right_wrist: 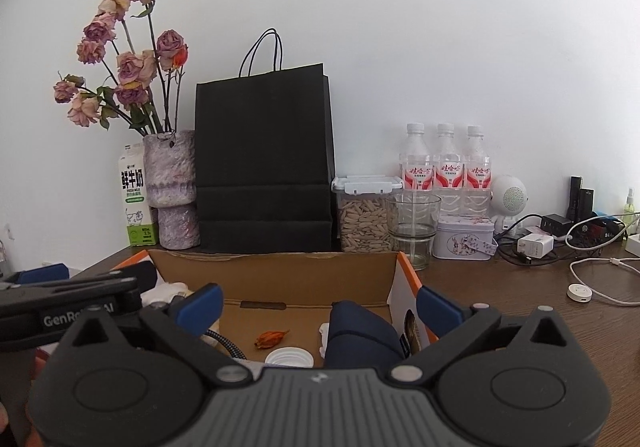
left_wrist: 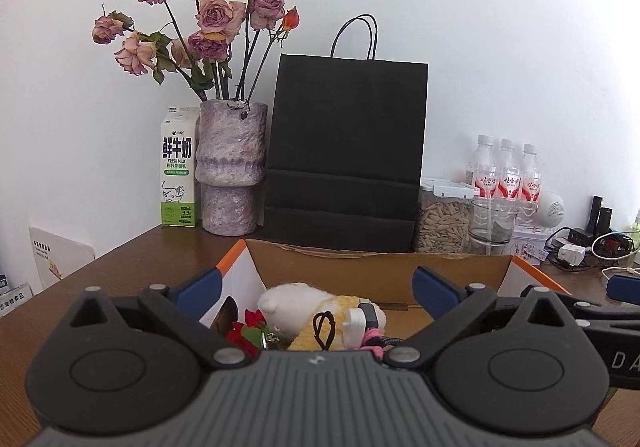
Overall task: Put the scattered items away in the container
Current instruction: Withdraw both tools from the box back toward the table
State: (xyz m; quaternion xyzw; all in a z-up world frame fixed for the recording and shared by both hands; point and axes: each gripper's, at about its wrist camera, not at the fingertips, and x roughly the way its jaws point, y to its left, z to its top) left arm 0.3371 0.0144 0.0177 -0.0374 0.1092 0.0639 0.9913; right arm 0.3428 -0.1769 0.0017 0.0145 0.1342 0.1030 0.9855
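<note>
Grippers hover over the open cardboard box (right_wrist: 280, 279) on a cluttered wooden table (right_wrist: 500, 287), the left gripper (left_wrist: 316, 289) and right gripper (right_wrist: 318, 305) both spread wide and holding nothing. Inside lie a plush toy (left_wrist: 304, 299), a navy pouch (right_wrist: 360, 331), a white cap (right_wrist: 289, 358) and a dried bud (right_wrist: 271, 338). With the box apparently filled, a clean finish likely means lifting both grippers straight clear without snagging the contents.

Brown box (right_wrist: 280, 279) with orange edges; black bag (left_wrist: 346, 151); mottled purple vase (left_wrist: 230, 171); 3 red-labelled bottles (right_wrist: 446, 167); blue-padded grippers.
</note>
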